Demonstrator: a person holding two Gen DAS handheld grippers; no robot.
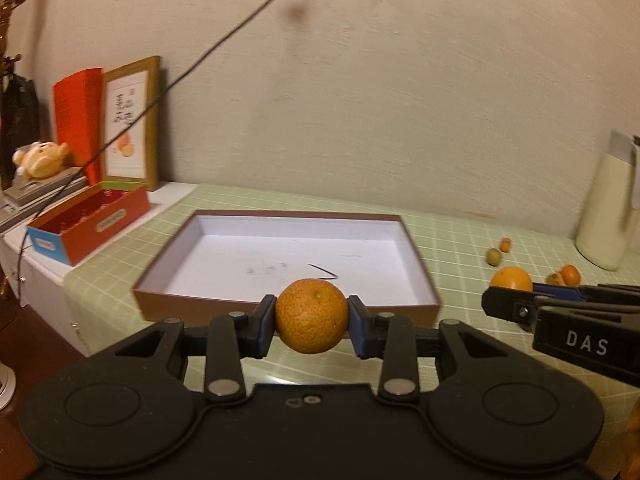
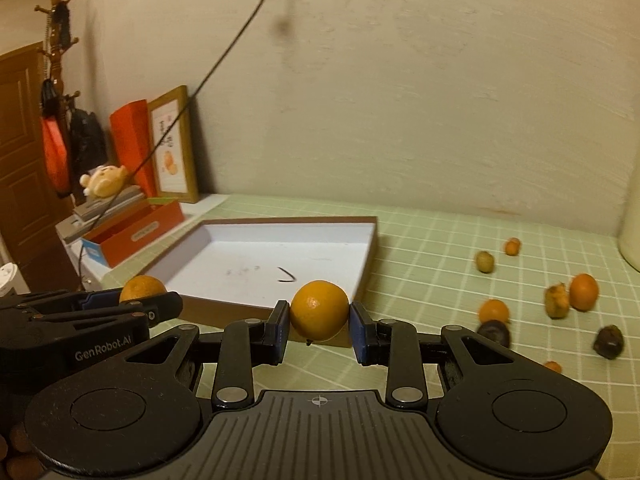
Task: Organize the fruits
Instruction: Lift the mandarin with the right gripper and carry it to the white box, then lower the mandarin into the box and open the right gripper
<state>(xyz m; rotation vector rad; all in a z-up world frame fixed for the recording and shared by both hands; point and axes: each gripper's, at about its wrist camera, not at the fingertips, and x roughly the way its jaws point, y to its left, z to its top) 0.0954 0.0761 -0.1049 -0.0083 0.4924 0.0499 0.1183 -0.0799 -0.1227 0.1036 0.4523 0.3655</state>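
Orange is filling both grips — my left tool (image 1: 311,317) is clamping a speckled orange (image 1: 311,315) between its blue pads, and my right tool (image 2: 319,317) is pinching a smoother orange (image 2: 319,309) the same way. Both fruits are hanging just short of the empty brown box (image 1: 416,258) on the green-checked bench (image 2: 432,248). Beyond and to the right, loose fruits (image 2: 583,291) are lying scattered.
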